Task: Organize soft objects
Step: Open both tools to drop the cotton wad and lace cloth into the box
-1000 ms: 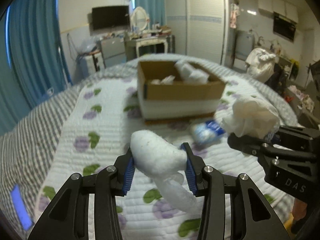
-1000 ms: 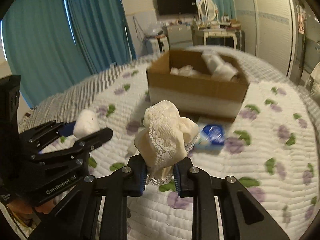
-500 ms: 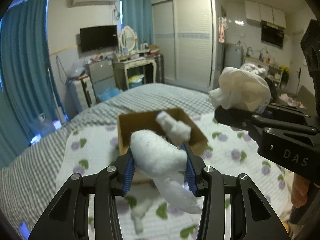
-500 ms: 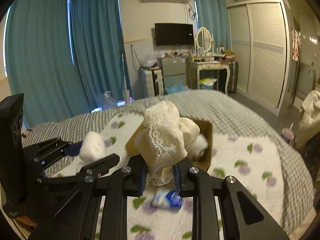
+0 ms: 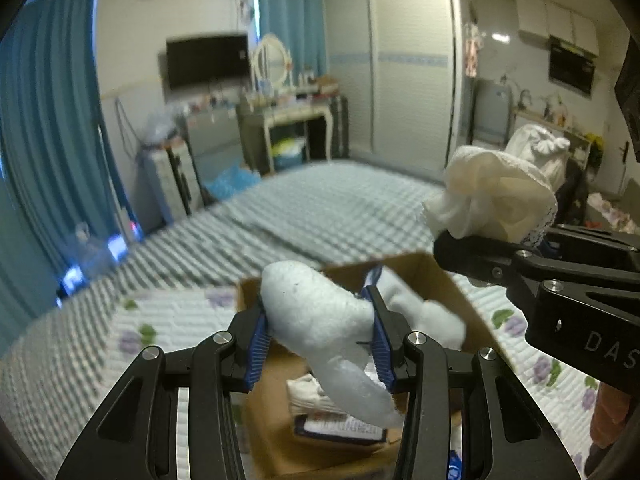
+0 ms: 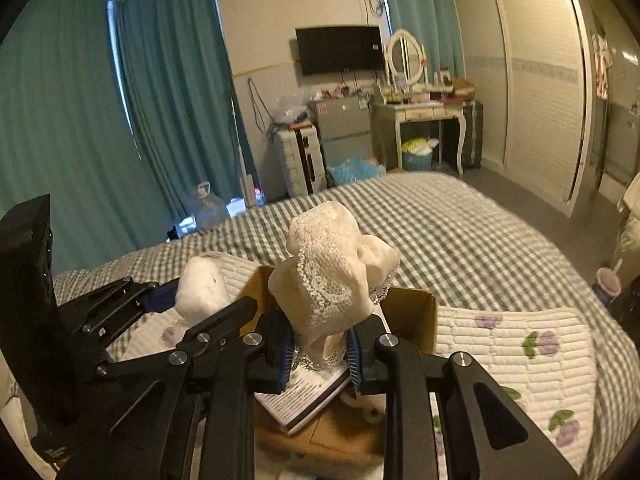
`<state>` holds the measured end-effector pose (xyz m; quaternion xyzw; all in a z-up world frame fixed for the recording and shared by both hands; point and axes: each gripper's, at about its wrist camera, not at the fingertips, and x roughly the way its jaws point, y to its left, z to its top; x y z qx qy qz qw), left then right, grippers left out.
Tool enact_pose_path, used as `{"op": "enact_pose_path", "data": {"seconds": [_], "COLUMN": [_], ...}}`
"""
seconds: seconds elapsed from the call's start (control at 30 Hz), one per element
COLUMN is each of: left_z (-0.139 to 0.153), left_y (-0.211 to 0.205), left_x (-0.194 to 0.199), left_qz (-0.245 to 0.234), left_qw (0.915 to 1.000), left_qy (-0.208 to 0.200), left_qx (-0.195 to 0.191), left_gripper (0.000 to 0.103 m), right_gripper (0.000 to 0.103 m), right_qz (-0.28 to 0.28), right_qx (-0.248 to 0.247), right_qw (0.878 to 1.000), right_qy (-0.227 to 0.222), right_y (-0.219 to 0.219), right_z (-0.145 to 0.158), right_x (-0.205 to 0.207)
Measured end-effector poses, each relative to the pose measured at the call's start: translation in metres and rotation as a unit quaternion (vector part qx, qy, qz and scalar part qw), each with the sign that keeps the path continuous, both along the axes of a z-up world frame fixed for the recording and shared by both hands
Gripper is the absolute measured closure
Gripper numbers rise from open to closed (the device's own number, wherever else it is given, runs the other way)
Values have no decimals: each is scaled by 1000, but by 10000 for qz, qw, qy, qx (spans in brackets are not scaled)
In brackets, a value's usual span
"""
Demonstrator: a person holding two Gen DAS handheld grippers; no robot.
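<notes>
- the left gripper (image 5: 320, 344) is seen nearest, its blue pads pinched in on a white fluffy sock (image 5: 320, 320); the jaws are held apart only by the sock's bulk, and a limp tail is left hanging below them.
- the right gripper (image 6: 318, 354) is clamped almost shut on the gathered base of a cream lace cloth (image 6: 332, 276), with the rest of the cloth bunched up above the pads.
- just under both claws the cardboard box (image 5: 460, 292) is found, open on top, resting on the flowered quilt (image 6: 520, 344).
- inside the box a striped booklet (image 6: 304, 392), a folded white item (image 5: 308, 396) and more white soft pieces (image 5: 432, 316) can be made out.
- judged from this, the drop into the box is the step in hand: each claw would best be lowered inside the walls before being opened, so nothing is caught on the rim.
- the sock's dangling tail should be brought over the opening first, or it may be draped over the near wall.
- the releases are better staggered, since the two grippers are held close side by side.
- further off, the checked bedspread (image 6: 460, 220) is spread toward the far dressing table (image 6: 424, 112).
</notes>
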<state>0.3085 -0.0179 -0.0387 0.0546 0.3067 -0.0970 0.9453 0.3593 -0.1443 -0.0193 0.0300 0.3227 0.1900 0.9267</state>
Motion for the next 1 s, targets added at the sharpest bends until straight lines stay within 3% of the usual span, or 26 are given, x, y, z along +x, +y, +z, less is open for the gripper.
{"op": "enact_pose_path", "data": {"seconds": [0.13, 0.33, 0.37, 0.43, 0.47, 0.5, 0.53, 0.77, 0.83, 1.0], "left_z": [-27, -35, -33, -29, -28, -24, -21, 40, 61, 107], "left_y": [-2, -10, -11, -13, -15, -16, -16, -10, -6, 8], "left_x": [14, 11, 8, 2, 3, 1, 1, -33, -49, -99], "left_qz": [5, -112, -128, -137, -107, -30, 30, 251, 295, 537], "left_qw": [9996, 9992, 9993, 9994, 9994, 9992, 9991, 9985, 9979, 9961], "left_qy": [250, 257, 217, 145, 148, 118, 54, -265, -367, -574], "left_qx": [94, 273, 272, 273, 310, 379, 413, 411, 433, 399], "left_gripper": [60, 60, 59, 53, 46, 29, 19, 18, 18, 17], "right_gripper": [81, 77, 74, 54, 51, 50, 49, 27, 9, 3], "right_qz": [19, -125, -122, -229, -284, -332, -379, -701, -742, -866], "right_qx": [81, 76, 103, 74, 59, 71, 95, 75, 77, 110], "right_qw": [9994, 9980, 9978, 9980, 9982, 9983, 9982, 9975, 9972, 9961], "right_qy": [338, 623, 642, 580, 527, 473, 445, 38, -61, -159], "right_y": [1, 0, -1, -2, -4, -7, -10, -32, -34, -38], "right_z": [-34, -67, -67, -65, -61, -56, -49, 25, 48, 96], "right_x": [28, 43, 43, 38, 36, 33, 31, -6, -19, -58]}}
